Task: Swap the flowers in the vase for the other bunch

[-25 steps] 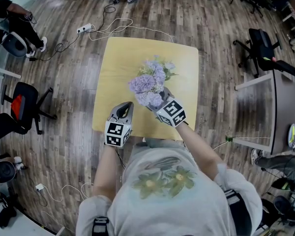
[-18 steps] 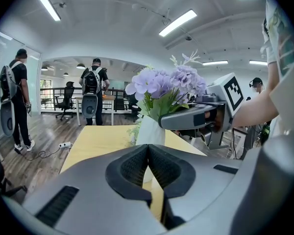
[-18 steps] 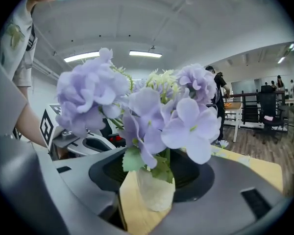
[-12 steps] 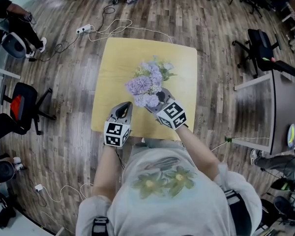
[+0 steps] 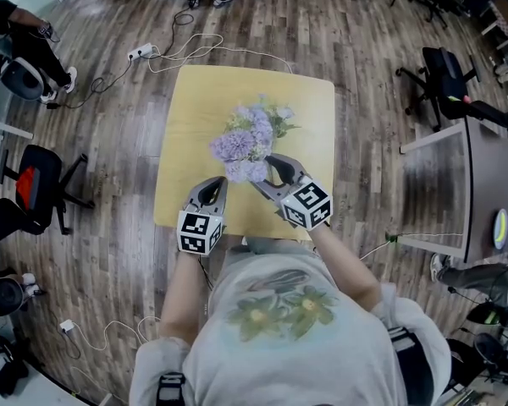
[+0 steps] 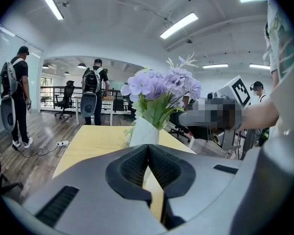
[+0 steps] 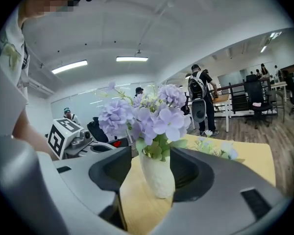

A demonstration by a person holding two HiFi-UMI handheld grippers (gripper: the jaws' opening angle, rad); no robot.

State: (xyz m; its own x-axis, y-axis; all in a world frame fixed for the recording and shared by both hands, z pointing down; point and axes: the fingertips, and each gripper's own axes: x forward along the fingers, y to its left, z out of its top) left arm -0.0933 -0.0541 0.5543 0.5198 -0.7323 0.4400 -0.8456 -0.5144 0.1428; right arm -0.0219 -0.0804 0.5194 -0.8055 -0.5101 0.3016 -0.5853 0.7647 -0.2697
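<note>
Step in hand: the very start of the swap, by my reading; the purple hydrangea-like flowers [image 7: 147, 116] are in the white textured ceramic vase [image 7: 158, 177], none lifted out.
Vase: upright near the middle of the square yellow table [image 5: 203, 108].
Other bunch: pale white-and-green sprigs [image 7: 216, 148], lying flat on the table beyond the vase.
Right gripper [image 7: 151, 160]: my jaws spread wide, the vase standing between them (no pad visibly presses it); nothing held.
Left gripper [image 6: 148, 148]: my jaws closed together, empty, over the near table edge.
Next move: probably my right jaws close to steady the vase, and my left open for the purple stems.
</note>
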